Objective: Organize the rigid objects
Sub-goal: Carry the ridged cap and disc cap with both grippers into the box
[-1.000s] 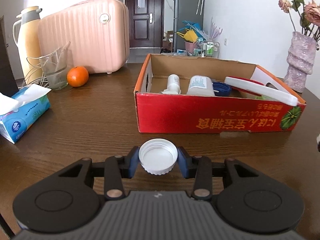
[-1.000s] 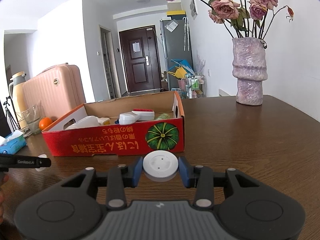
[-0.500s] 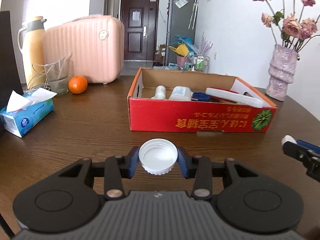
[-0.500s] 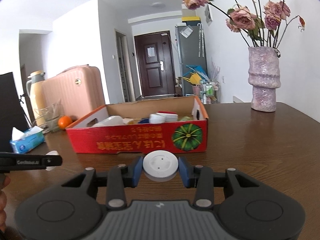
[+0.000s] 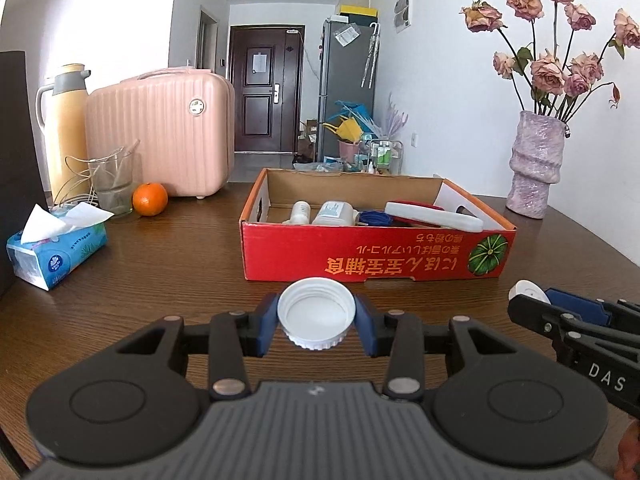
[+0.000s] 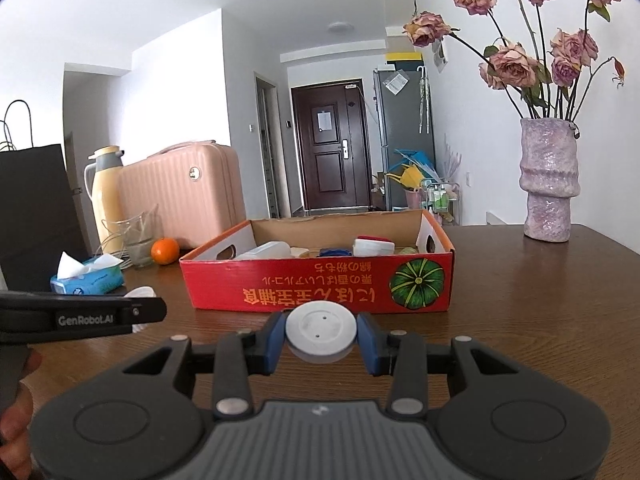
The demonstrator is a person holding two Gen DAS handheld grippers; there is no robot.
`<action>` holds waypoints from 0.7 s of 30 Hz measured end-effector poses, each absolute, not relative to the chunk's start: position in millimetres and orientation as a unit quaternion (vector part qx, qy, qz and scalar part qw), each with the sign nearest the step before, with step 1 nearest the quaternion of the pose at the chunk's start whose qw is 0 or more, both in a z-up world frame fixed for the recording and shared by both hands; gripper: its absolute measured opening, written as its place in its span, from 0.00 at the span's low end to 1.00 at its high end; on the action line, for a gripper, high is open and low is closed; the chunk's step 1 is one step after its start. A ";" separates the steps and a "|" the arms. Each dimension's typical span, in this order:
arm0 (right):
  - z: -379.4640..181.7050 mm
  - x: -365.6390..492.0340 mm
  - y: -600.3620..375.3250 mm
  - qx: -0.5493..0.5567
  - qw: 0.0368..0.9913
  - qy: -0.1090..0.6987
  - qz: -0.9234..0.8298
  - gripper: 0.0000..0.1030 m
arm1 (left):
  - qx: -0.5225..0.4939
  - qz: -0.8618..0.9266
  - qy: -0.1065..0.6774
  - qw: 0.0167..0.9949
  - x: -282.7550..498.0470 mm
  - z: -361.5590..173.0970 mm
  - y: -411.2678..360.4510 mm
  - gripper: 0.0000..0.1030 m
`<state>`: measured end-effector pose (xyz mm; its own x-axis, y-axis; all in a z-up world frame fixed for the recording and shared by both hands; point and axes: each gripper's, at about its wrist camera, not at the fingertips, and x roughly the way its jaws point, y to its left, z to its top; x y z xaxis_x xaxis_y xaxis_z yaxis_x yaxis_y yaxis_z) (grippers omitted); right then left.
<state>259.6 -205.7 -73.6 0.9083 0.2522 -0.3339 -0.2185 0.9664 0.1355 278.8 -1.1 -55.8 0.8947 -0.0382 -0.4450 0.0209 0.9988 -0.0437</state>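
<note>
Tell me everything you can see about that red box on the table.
The red box is a shallow, open-topped cardboard tray, glossy red outside and plain brown inside, with an orange rim. Its front wall carries yellow characters printed upside down and a green pumpkin picture at one end. An oval hand hole shows in an end wall. It sits flat on the dark wooden table, ahead of both grippers. Inside lie white bottles, something blue and a white-and-red item. Neither gripper touches it.

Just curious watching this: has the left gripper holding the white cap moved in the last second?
Yes. The left gripper backed away from the red cardboard box, which looks smaller now.
</note>
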 end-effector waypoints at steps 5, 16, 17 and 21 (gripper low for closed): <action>-73.2 260.4 -205.5 0.048 0.975 0.178 0.121 0.37 | -0.019 -0.016 0.227 0.974 277.4 -54.1 -0.2 0.41; -58.6 271.7 -200.3 0.049 0.976 0.167 0.133 0.37 | -0.023 -0.021 0.219 0.975 286.6 -38.1 0.1 0.41; -56.7 273.5 -199.3 0.048 0.976 0.166 0.134 0.37 | -0.023 -0.021 0.218 0.975 288.7 -35.9 -0.3 0.41; -48.2 282.0 -195.7 0.043 0.977 0.158 0.137 0.37 | -0.020 -0.022 0.210 0.977 296.4 -26.6 -1.8 0.41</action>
<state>282.0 -195.7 -48.2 0.9128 0.2809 -0.2965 -0.2539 0.9589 0.1268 296.4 -1.8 -26.6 0.9111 -0.0513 -0.4089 0.0345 0.9982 -0.0484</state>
